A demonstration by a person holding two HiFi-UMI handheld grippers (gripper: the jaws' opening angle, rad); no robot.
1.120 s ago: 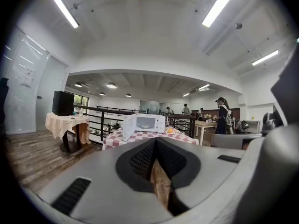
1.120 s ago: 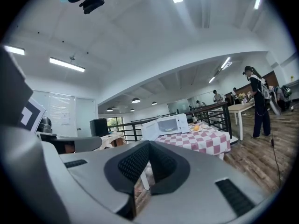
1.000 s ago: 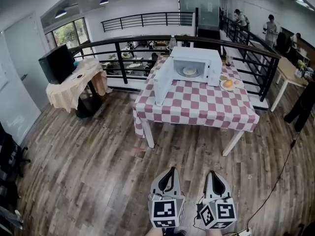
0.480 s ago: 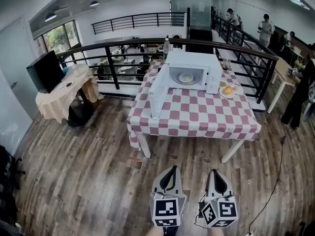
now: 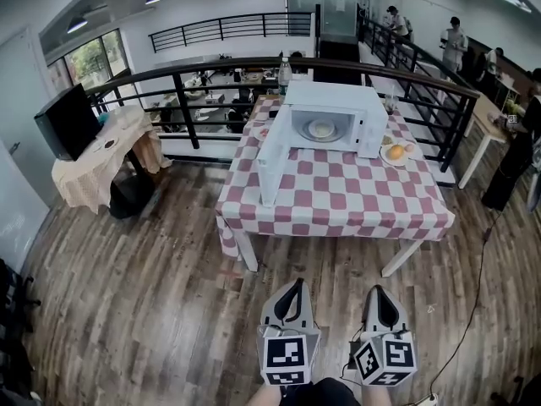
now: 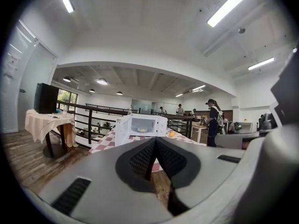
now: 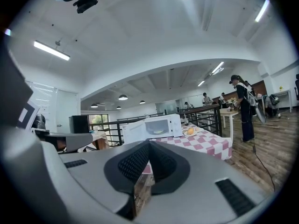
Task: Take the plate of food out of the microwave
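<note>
While the plate of food (image 5: 321, 128) sits inside the open white microwave (image 5: 338, 98), whose door (image 5: 272, 163) swings out to the left, both stand at the far side of the worktop (image 5: 338, 201) with its red-and-white checked cloth. Just right of the microwave lies a second plate (image 5: 396, 152) bearing something orange. Nearer, well apart from the worktop and over the wood floor (image 5: 152, 294), the left hand-held gripper (image 5: 293, 284) and right hand-held gripper (image 5: 376, 291) point toward it, each with jaws pressed together on nothing.
</note>
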